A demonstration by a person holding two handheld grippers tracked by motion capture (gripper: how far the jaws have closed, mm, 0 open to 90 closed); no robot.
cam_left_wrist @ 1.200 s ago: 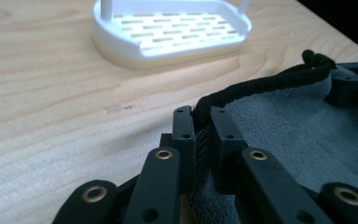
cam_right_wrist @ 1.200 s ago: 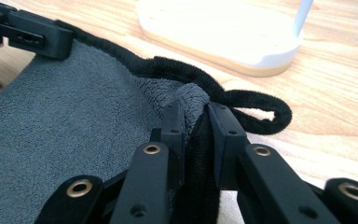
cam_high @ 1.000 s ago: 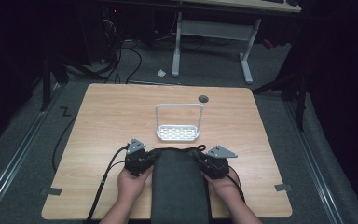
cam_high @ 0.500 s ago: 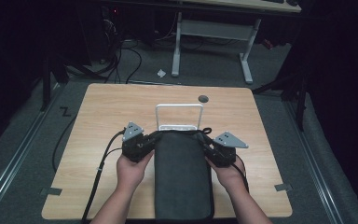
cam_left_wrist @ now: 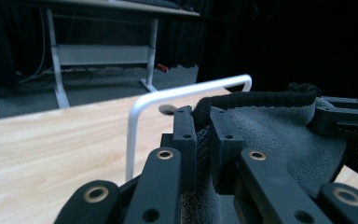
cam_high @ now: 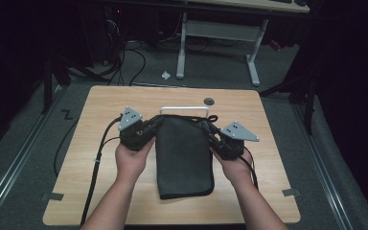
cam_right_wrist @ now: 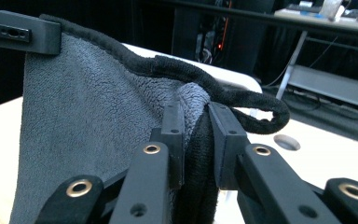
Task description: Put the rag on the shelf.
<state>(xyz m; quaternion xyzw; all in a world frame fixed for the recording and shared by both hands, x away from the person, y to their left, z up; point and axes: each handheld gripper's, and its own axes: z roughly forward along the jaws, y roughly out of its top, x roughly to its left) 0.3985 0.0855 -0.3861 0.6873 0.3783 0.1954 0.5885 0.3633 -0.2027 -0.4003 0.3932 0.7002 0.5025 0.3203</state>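
1. A second ago the two hands were low, near the front of the table, and the towel lay mostly flat. Now both hands are higher and farther from the person.
2. The white rack showed in full before, with its tray. Now the towel hides most of it.
3. The left gripper (cam_high: 149,128) is at the left of the high view. Its jaws are pinched tight on the top left corner of the towel (cam_high: 184,158), as they were a second ago.
4. In the left gripper view the left gripper (cam_left_wrist: 204,135) has the thick edge of the towel (cam_left_wrist: 279,130) squeezed between its narrow jaws.
5. The towel is in the middle, held up over the table (cam_high: 100,191). It hangs from its two top corners, and its bottom end lies on the wood near the person.
6. The towel is dark grey and fluffy. It has a thick black edge and a small loop at one corner.
7. The white rack (cam_high: 184,109) stands just behind the top of the towel. Its rail (cam_left_wrist: 186,93) is a bent white bar.
8. The right gripper (cam_high: 214,135) is at the right. Its jaws are closed on the top right corner, the same as before.
9. In the right gripper view the right gripper (cam_right_wrist: 196,140) has the folded towel (cam_right_wrist: 88,126) pressed between its jaws.
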